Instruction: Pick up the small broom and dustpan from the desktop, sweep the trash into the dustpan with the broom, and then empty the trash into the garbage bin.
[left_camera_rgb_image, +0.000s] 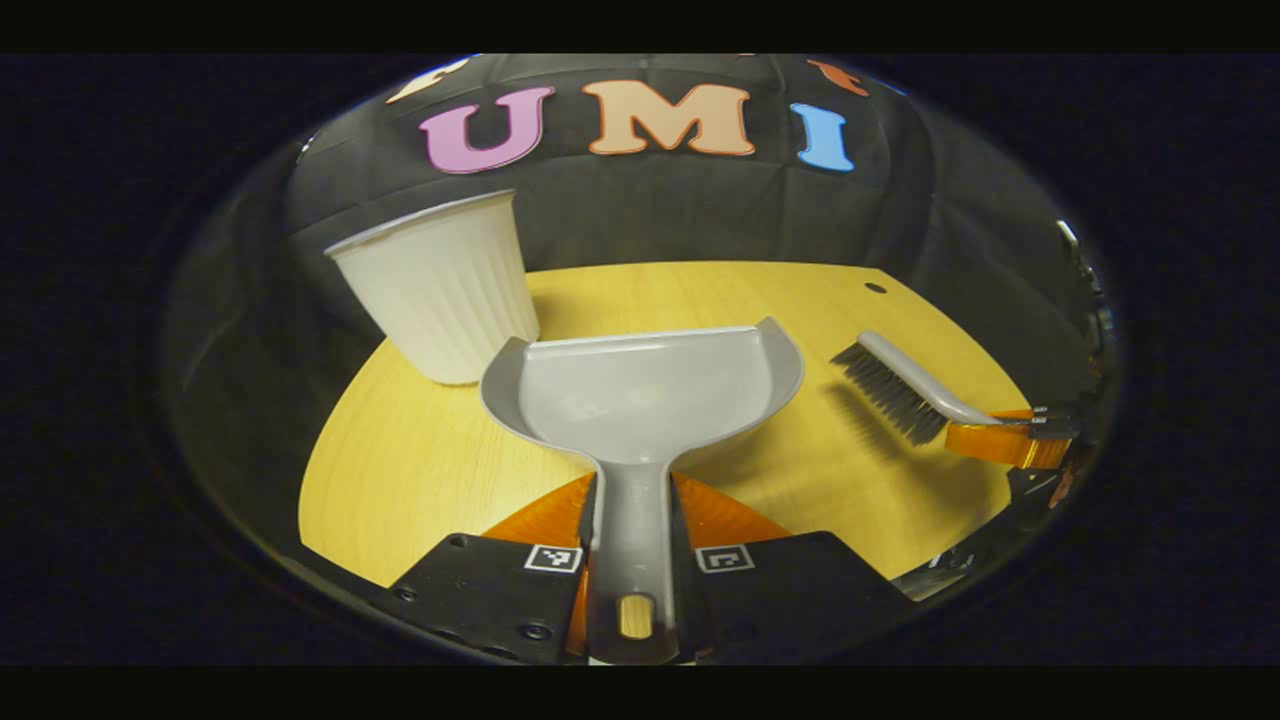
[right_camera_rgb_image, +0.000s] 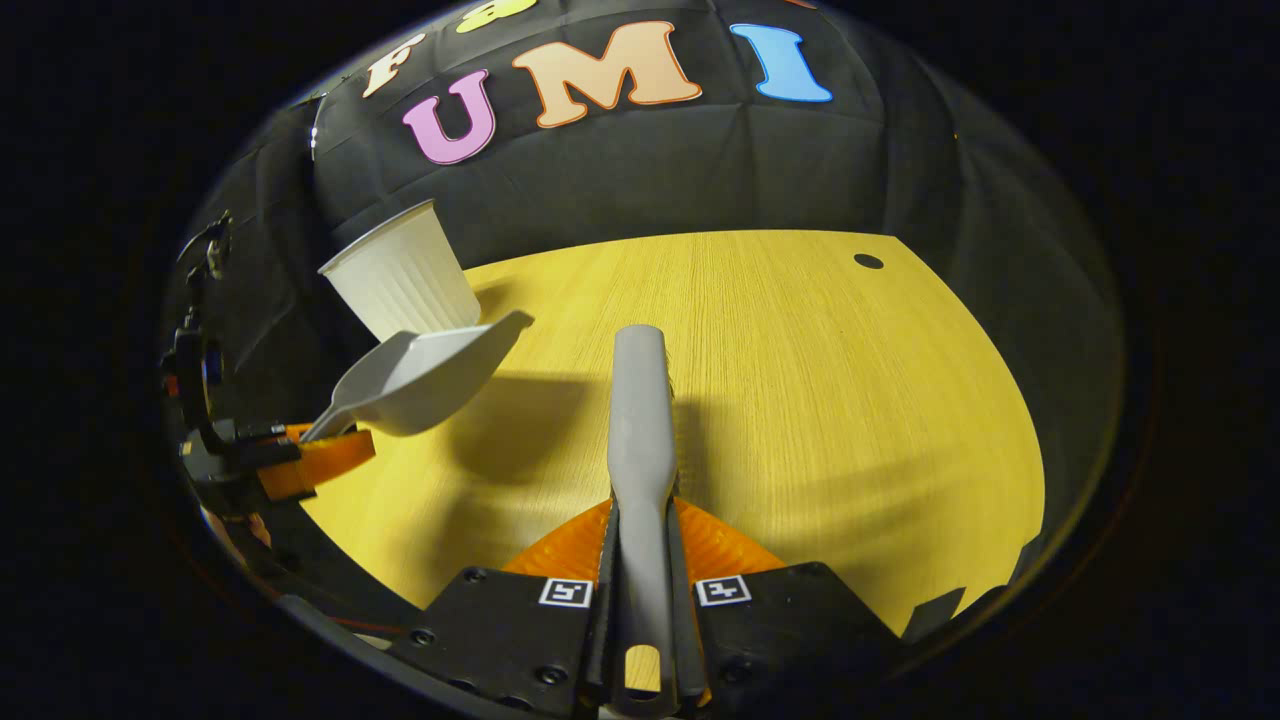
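Holding dustpan (left_camera_rgb_image: 640, 400) and broom (right_camera_rgb_image: 640, 400) off the desk (right_camera_rgb_image: 800, 400), left gripper (left_camera_rgb_image: 632, 560) fingers clamped on the dustpan handle beside the white bin (left_camera_rgb_image: 440, 290), right gripper (right_camera_rgb_image: 640, 580) fingers clamped on the broom handle, pickup done, sweeping and emptying apparently left.

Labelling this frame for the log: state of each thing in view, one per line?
dustpan: held by its handle in the left gripper, lifted, pan empty
broom: held by its handle in the right gripper, bristles down
garbage bin: upright on the desktop, open top, tilted look from the lens
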